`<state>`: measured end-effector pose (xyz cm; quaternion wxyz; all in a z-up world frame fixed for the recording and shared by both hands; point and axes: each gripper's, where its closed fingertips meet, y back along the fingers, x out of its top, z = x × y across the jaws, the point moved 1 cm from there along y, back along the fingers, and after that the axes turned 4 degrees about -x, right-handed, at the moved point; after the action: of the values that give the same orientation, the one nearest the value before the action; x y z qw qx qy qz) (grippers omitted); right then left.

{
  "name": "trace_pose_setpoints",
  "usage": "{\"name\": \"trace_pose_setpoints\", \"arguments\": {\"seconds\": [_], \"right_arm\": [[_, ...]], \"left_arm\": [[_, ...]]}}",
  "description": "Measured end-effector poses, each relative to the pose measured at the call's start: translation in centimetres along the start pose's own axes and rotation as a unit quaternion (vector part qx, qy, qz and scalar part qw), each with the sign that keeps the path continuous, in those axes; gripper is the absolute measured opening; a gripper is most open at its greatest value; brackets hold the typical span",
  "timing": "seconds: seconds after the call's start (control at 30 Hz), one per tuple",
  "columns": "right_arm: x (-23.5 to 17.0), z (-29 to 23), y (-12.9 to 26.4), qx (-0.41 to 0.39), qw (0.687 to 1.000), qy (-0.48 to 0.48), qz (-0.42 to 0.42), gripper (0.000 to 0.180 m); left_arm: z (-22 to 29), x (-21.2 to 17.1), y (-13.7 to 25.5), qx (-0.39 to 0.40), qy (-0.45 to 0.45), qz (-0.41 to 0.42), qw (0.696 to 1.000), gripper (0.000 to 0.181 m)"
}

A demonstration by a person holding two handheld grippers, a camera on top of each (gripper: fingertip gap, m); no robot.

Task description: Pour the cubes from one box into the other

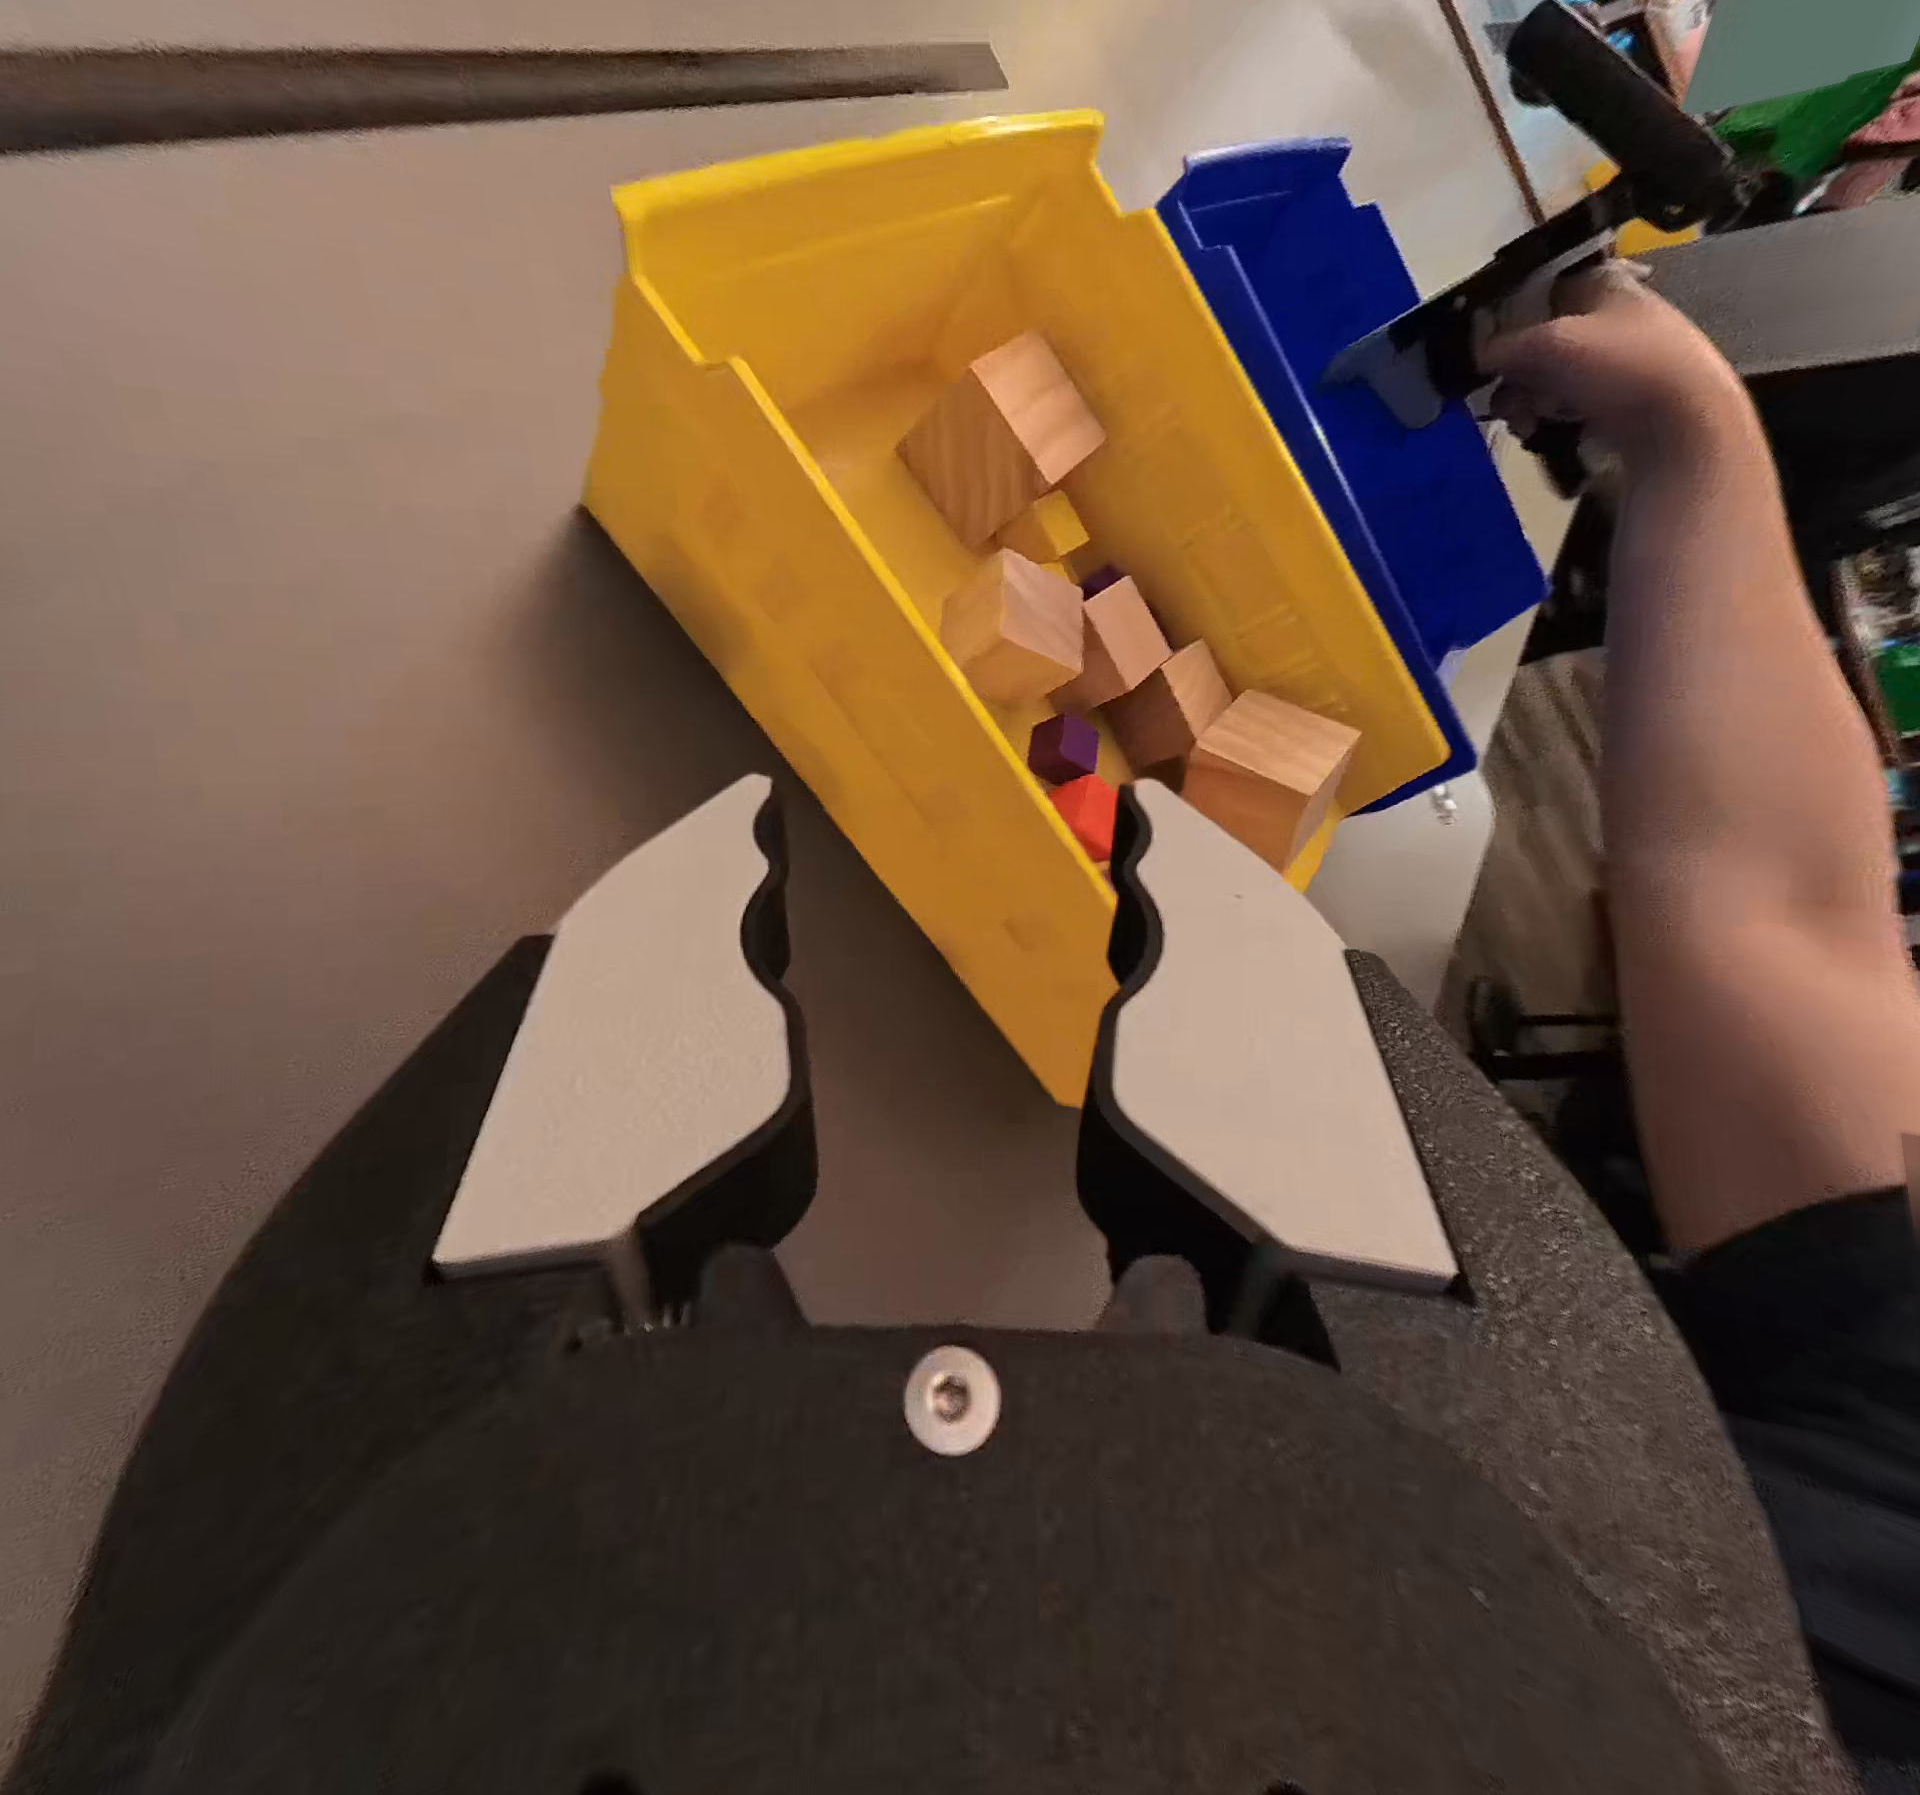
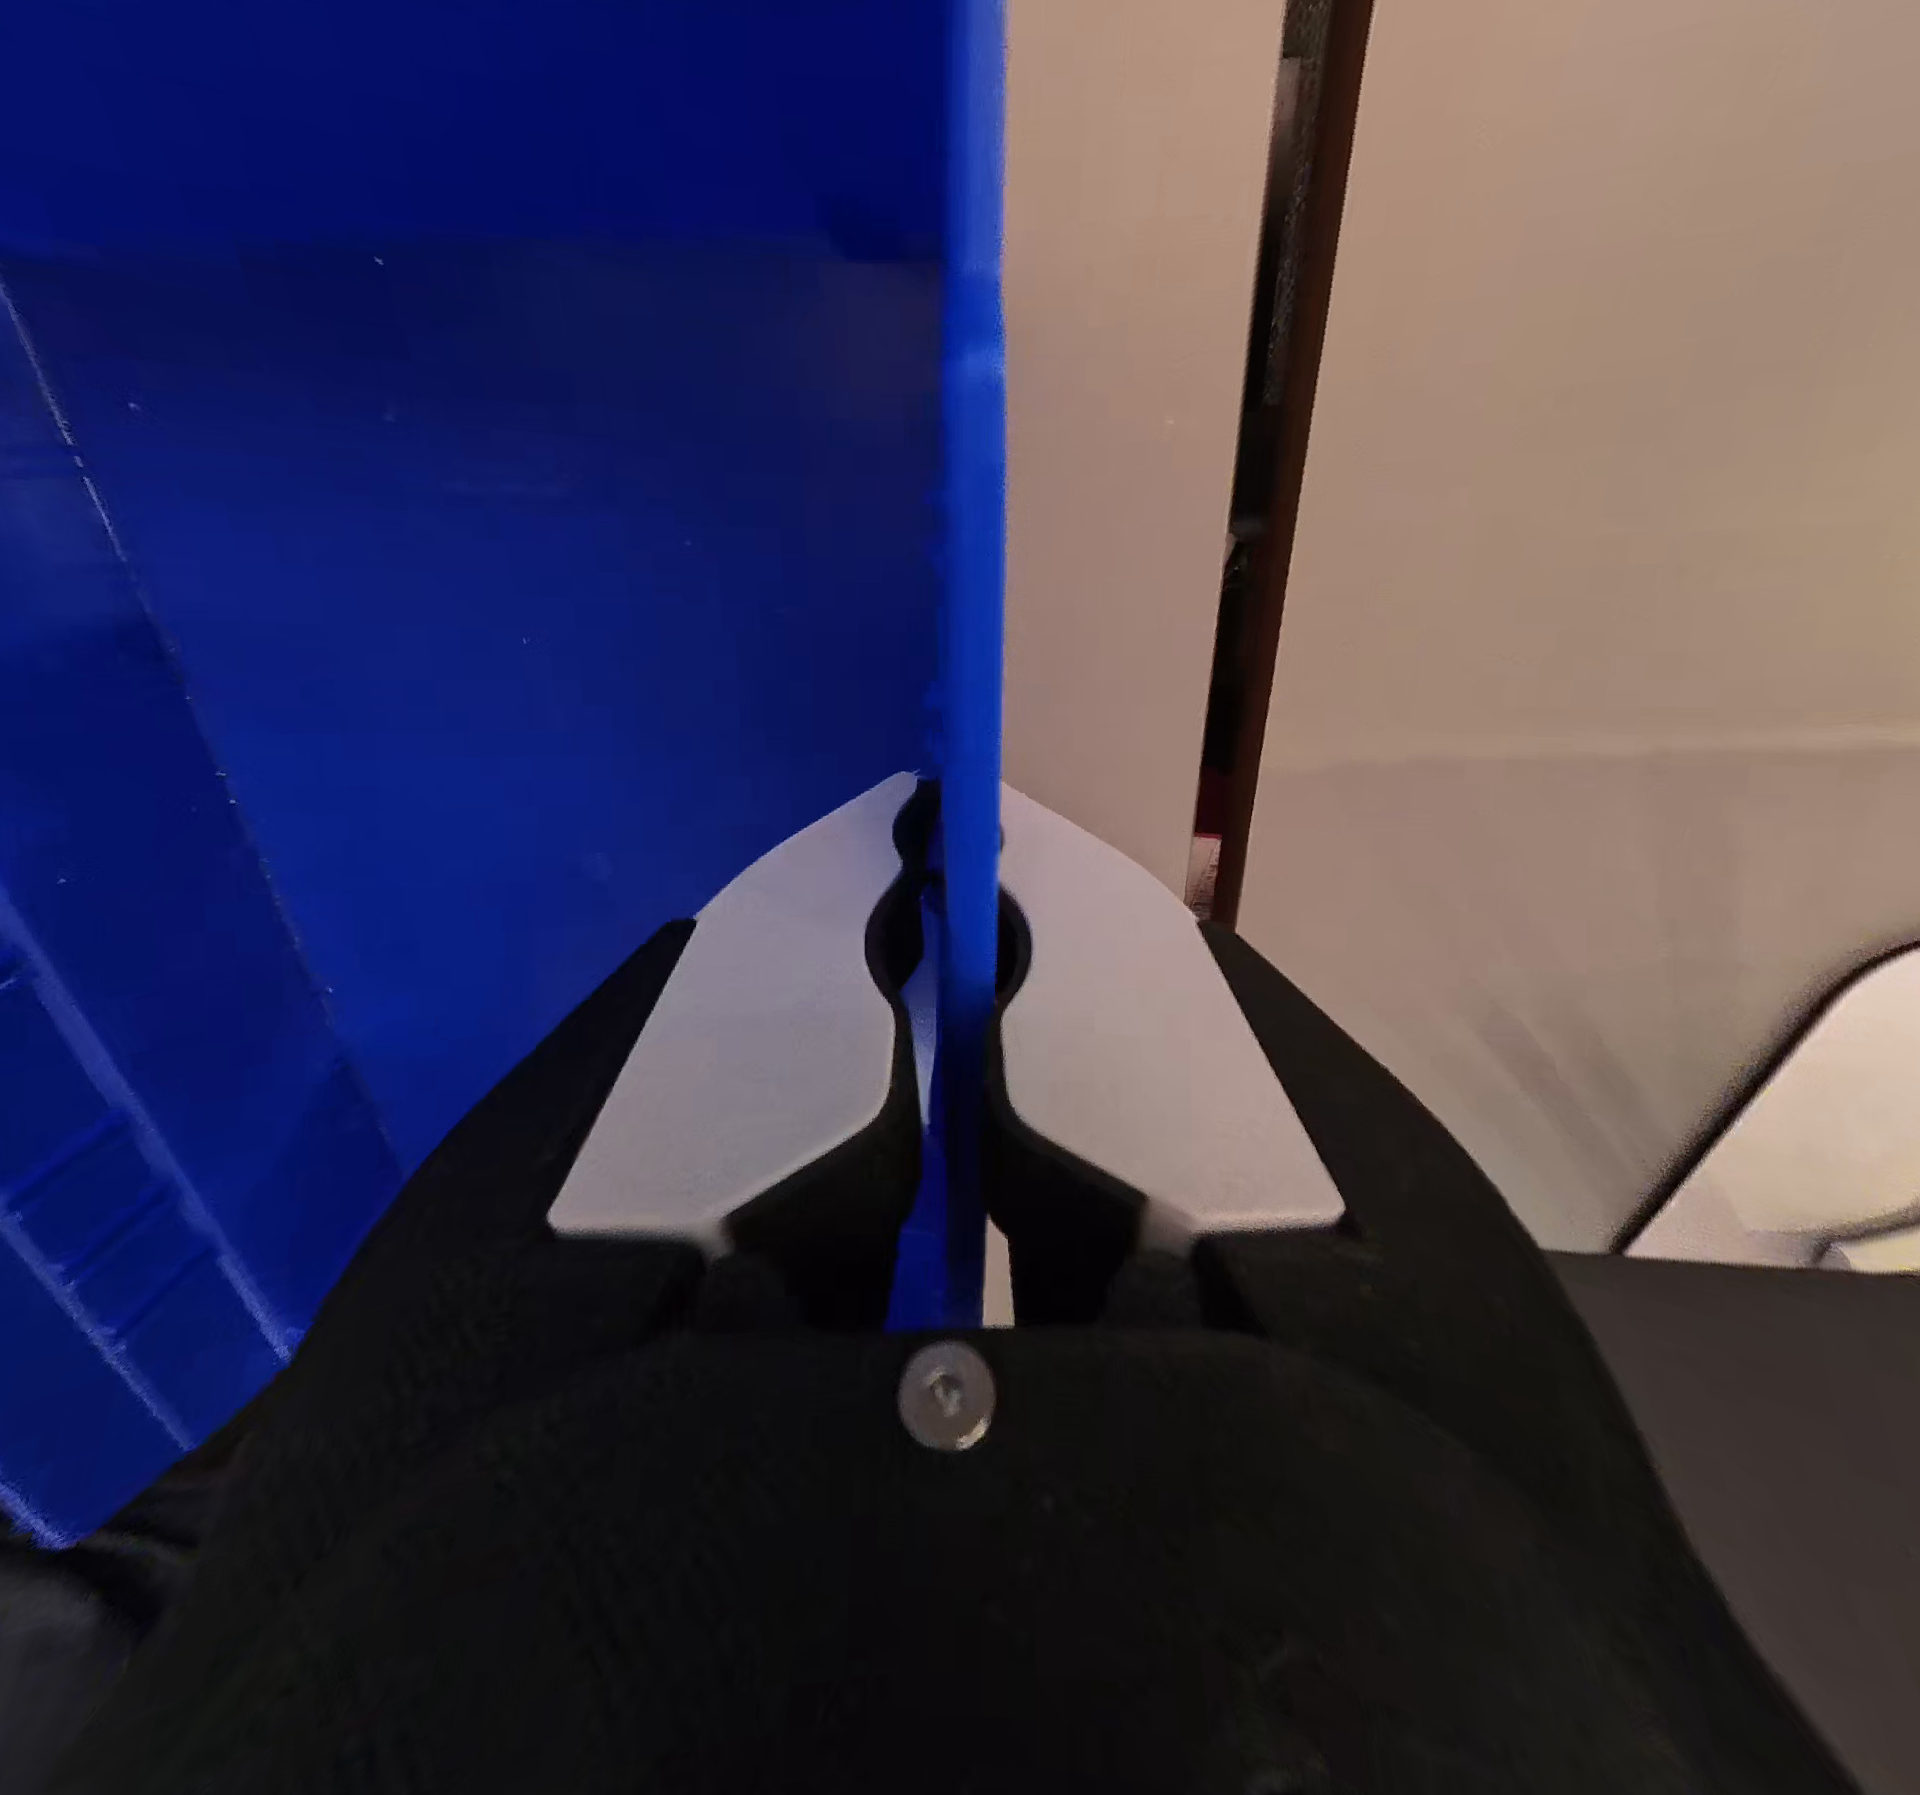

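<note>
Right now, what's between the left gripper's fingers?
Only bare table, seen in the left wrist view. The left gripper is open, and the yellow box of cubes lies just beyond its right finger.

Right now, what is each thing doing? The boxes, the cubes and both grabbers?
yellow box: on the table, holds the cubes.
cubes: piled inside the yellow box, wooden ones plus small purple, red and yellow ones.
blue box: right beside the yellow box, looks empty, its wall pinched.
left gripper: open, holding nothing, by the yellow box's near corner.
right gripper: shut on the blue box's wall.
</note>
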<state>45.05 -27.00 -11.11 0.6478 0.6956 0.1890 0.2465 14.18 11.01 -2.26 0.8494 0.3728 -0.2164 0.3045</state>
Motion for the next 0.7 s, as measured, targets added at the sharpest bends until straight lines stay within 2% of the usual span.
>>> {"name": "trace_pose_setpoints", "arguments": {"seconds": [0.07,0.17,0.23,0.4,0.5,0.6,0.7], "right_arm": [[0.1,-0.1,0.1,-0.002,1.0,0.009,0.004,0.005],[0.1,-0.2,0.0,-0.003,1.0,0.026,0.002,0.006],[0.2,-0.2,0.0,-0.001,1.0,0.028,0.001,0.006],[0.3,-0.2,0.0,-0.004,0.999,0.043,-0.002,0.007],[0.3,-0.2,0.0,0.0,0.999,0.043,-0.002,0.007],[0.3,-0.2,0.0,0.0,0.999,0.047,0.0,0.007],[0.3,-0.2,0.0,-0.003,0.999,0.047,0.001,0.007]], "left_arm": [[-0.1,0.4,-0.9,0.022,0.005,-0.016,1.0,0.068],[-1.5,0.5,-1.7,0.104,-0.026,-0.067,0.992,0.07],[-1.7,0.9,-2.3,0.124,-0.036,-0.078,0.989,0.072],[-1.7,0.1,-4.5,0.135,-0.033,-0.115,0.984,0.074],[-1.7,-1.0,-5.5,0.139,-0.024,-0.136,0.98,0.064],[-2.1,-2.2,-6.4,0.142,-0.01,-0.165,0.976,0.069],[-2.0,-2.0,-7.0,0.13,0.03,-0.174,0.976,0.063]]}}
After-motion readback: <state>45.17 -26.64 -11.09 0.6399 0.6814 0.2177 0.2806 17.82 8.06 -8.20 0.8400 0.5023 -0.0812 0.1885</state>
